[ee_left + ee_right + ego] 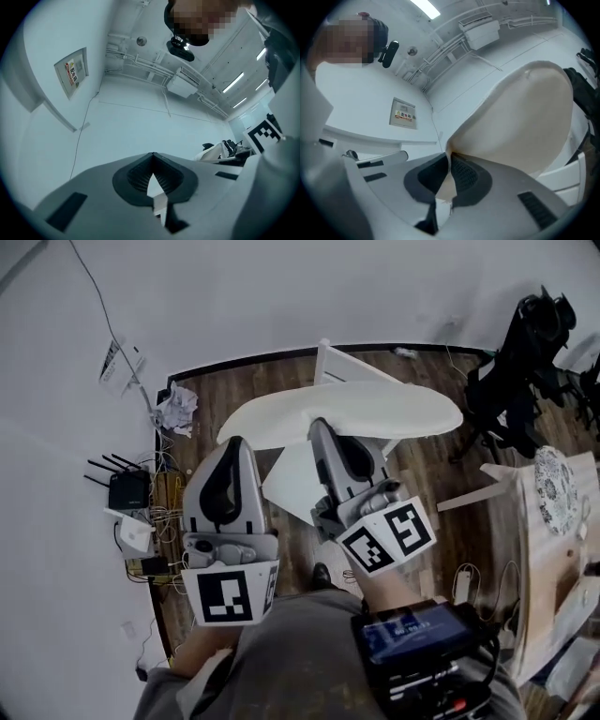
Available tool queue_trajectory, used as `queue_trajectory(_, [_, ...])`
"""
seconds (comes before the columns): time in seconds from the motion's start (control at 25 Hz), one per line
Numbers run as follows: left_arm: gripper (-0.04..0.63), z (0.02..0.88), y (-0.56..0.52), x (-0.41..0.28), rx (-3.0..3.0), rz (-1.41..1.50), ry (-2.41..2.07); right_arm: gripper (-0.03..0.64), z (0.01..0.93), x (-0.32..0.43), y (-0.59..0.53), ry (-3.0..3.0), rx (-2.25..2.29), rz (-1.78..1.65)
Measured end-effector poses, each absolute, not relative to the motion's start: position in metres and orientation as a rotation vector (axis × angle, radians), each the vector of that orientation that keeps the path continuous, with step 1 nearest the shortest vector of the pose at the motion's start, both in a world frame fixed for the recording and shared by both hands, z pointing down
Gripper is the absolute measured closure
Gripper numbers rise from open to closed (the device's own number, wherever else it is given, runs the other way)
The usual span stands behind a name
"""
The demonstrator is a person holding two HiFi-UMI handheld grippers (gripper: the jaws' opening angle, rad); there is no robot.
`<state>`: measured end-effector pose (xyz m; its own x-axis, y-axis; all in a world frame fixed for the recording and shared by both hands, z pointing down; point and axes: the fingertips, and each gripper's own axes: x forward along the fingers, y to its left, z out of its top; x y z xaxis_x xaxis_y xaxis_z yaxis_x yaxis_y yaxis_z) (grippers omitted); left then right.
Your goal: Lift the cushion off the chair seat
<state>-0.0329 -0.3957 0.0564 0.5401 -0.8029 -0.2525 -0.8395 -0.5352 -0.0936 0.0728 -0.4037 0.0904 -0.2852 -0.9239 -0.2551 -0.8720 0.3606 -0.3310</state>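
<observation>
Cushion in closed right hand-held gripper

Looking down from the head view, the cushion covers most of the chair beneath it, so I only get a strip of white frame and one seat corner. The right gripper hides the near edge of the cushion where it is pinched. I can't tell whether the left gripper touches the cushion at all. The wall notice is too small for me to read, and the wooden table runs off the right edge.
</observation>
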Motion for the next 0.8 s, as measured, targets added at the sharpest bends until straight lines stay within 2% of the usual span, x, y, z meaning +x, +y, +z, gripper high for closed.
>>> queue_trajectory(0.32, [0.589,0.027,-0.405,-0.049,-2.515,0.292,1.421,0.591,0.039,0.039,-0.401,2.289,-1.648,0.119])
queue_trajectory(0.8, [0.589,0.034,-0.415,-0.055,-2.495,0.263,1.433,0.589,0.049,0.026,-0.400,2.326,-1.784,0.233])
